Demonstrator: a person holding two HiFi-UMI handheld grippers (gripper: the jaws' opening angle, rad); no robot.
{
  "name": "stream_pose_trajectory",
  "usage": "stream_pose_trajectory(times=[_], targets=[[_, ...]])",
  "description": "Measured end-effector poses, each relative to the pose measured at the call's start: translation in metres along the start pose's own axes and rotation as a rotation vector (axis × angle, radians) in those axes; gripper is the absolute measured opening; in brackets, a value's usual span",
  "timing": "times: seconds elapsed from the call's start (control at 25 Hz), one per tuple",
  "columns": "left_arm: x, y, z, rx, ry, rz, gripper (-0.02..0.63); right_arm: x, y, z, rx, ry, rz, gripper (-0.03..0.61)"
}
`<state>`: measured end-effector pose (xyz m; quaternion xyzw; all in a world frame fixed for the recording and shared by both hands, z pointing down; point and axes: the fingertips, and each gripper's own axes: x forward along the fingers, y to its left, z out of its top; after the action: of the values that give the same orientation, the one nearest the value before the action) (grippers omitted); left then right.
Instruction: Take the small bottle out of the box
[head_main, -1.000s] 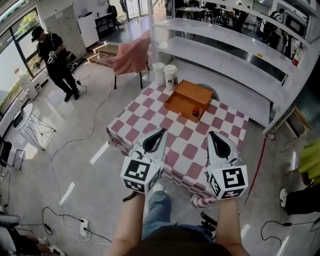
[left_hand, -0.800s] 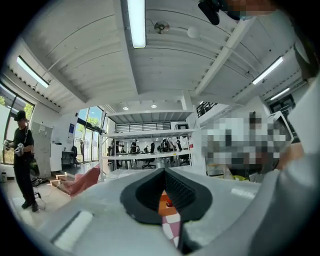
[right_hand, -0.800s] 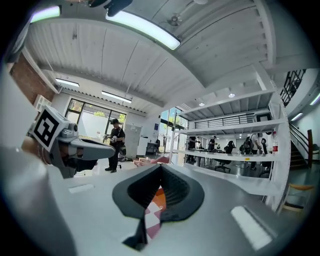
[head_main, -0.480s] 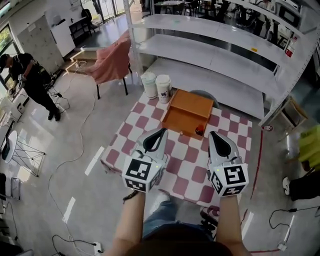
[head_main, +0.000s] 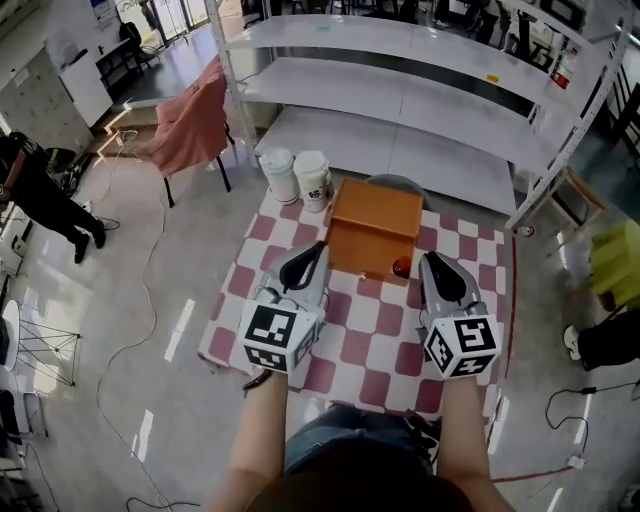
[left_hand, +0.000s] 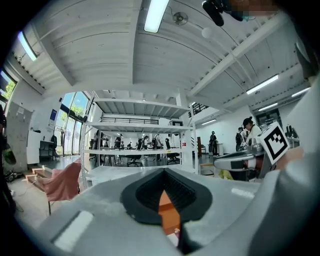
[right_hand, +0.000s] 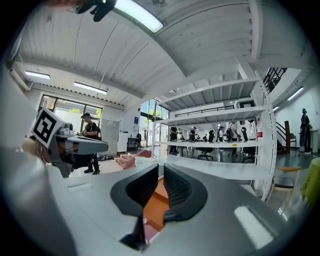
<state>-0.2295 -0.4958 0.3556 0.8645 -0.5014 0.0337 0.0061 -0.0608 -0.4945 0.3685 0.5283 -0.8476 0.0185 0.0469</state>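
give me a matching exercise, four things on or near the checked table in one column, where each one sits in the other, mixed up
Things:
1. orange wooden box
2. small red bottle
3. pair of white paper cups
4. pink cloth-draped chair

Places:
A. on the floor, beyond the left side of the red-and-white checked table
B. at the box's near right corner
C. middle of the table's far side
D. at the table's far left corner, left of the box

Pairs: 1-C, 2-B, 3-D, 4-A

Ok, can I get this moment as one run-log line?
phase: pre-grasp | left gripper: shut, empty, above table | right gripper: jaws opening, empty | small bottle: at near right corner of box, untouched
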Motion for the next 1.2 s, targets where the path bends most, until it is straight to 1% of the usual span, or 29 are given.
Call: stream_pose_trajectory(times=[0.12,0.2,0.28,0.36,0.56,0.72,0.88,1.2], targets=[[0.009,0.007,-0.011,-0.014,0.008,-0.013,-0.005,0.008,-0.002,-0.014,0.003,0.017,-0.003,0.069],[0.014,0.01,-0.018,-0.025,0.014,-0.017,-0.005,0.012,-0.002,-0.022,0.003,0.025,-0.003,0.127],[0.02,0.013,-0.024,-0.04,0.02,-0.017,-0.005,0.017,-0.004,-0.031,0.005,0.044,-0.012,0.171],[0.025,0.015,-0.03,-0.057,0.029,-0.022,-0.005,0.022,-0.008,-0.04,0.006,0.075,-0.019,0.187],[0.04,0.012,-0.05,-0.069,0.067,-0.044,-0.005,0.037,-0.021,-0.071,0.006,0.149,-0.028,0.196],[0.049,0.007,-0.075,-0.069,0.111,-0.061,-0.005,0.052,-0.024,-0.109,0.008,0.22,-0.011,0.195],[0.056,0.008,-0.096,-0.076,0.14,-0.064,-0.005,0.068,-0.028,-0.144,0.01,0.271,-0.012,0.195],[0.063,0.006,-0.121,-0.096,0.195,-0.084,-0.005,0.085,-0.035,-0.187,0.029,0.354,-0.026,0.192]])
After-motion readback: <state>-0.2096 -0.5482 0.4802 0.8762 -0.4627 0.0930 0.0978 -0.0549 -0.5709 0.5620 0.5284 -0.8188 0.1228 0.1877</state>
